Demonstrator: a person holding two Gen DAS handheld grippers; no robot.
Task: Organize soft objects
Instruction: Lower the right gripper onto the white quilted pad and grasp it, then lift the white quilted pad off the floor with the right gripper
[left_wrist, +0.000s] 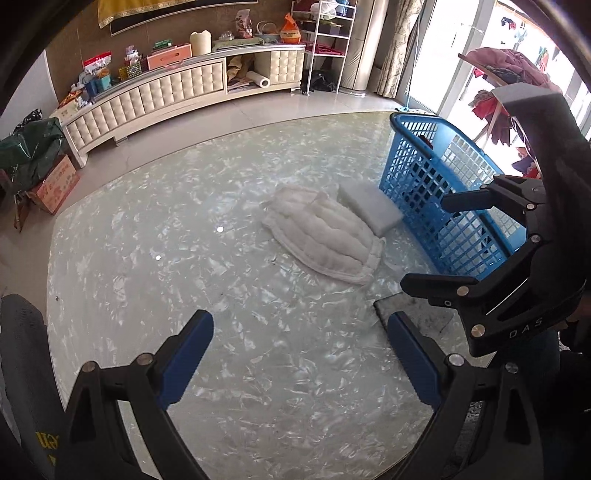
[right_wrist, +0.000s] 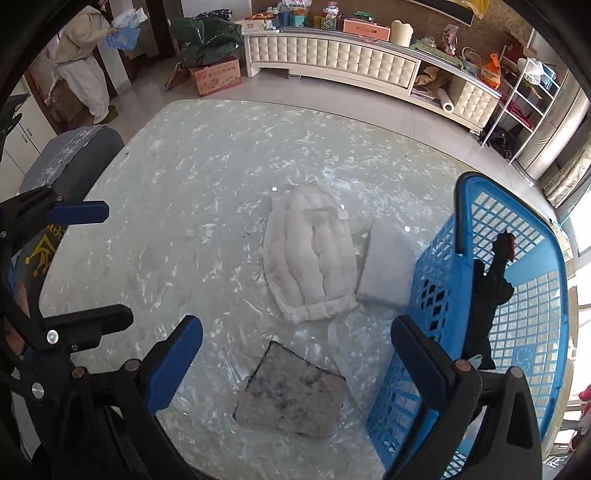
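Both grippers, left (left_wrist: 299, 360) and right (right_wrist: 295, 363), hover over the marbled surface (right_wrist: 184, 184), jaws wide open and empty. Ahead lie a white quilted cushion (right_wrist: 312, 254), a white foam block (right_wrist: 388, 266) touching the blue basket (right_wrist: 532, 295) on the right, and a nearer grey pad (right_wrist: 291, 395), perhaps a sponge.

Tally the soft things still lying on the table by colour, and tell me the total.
White: 2, a quilted white fabric pad and a flat white foam block.
Grey: 1, a mottled grey square sponge pad.
Total: 3, all beside the blue plastic lattice basket.

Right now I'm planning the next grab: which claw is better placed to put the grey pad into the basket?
Probably the right claw: it hangs open directly over the grey pad, beside the blue basket. The left claw, also open, faces bare table.
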